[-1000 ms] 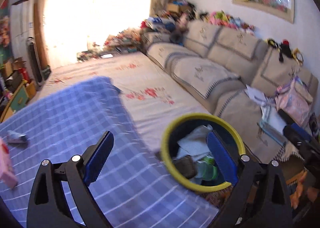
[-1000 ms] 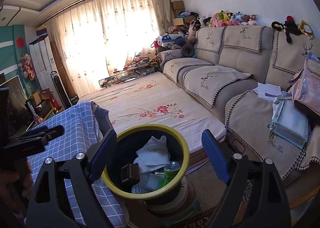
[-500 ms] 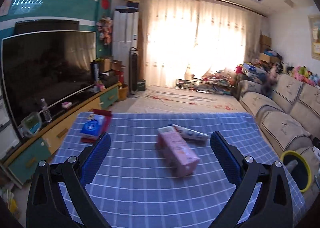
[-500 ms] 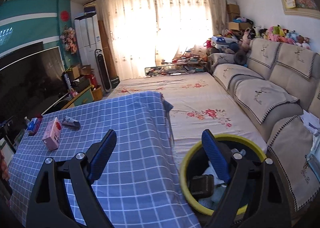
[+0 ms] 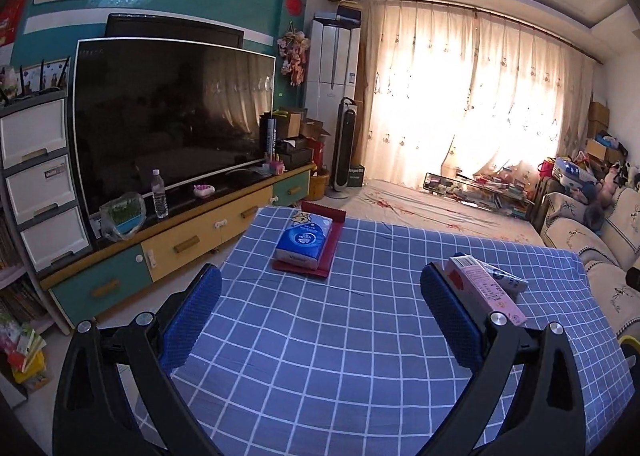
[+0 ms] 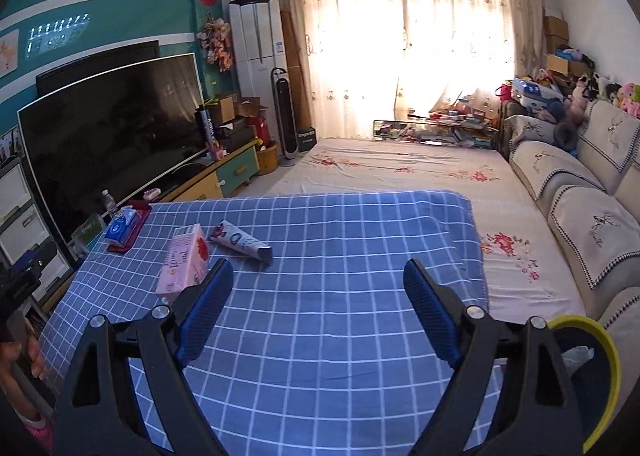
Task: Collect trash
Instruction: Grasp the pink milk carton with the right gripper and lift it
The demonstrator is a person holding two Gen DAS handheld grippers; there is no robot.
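Note:
A pink carton [image 6: 184, 258] lies on the blue checked tablecloth [image 6: 340, 256], with a white squeezed tube [image 6: 240, 242] just beyond it. In the left wrist view the carton [image 5: 486, 290] and the tube [image 5: 506, 280] sit just behind my right finger. The yellow-rimmed bin [image 6: 592, 372], holding crumpled paper, stands at the table's right end. My left gripper [image 5: 320, 314] is open and empty above the table. My right gripper [image 6: 318, 312] is open and empty, right of the carton.
A blue tissue pack [image 5: 304, 242] rests on a red tray [image 5: 332, 252] at the table's far left. A TV [image 5: 168, 115] on a low cabinet runs along the left wall. A sofa [image 6: 580, 191] lines the right side, with a flowered mat [image 6: 400, 167] beyond the table.
Both grippers have swung left, away from the bin and towards the table. The carton and tube now lie close ahead, and the bin sits at the right edge of the right wrist view.

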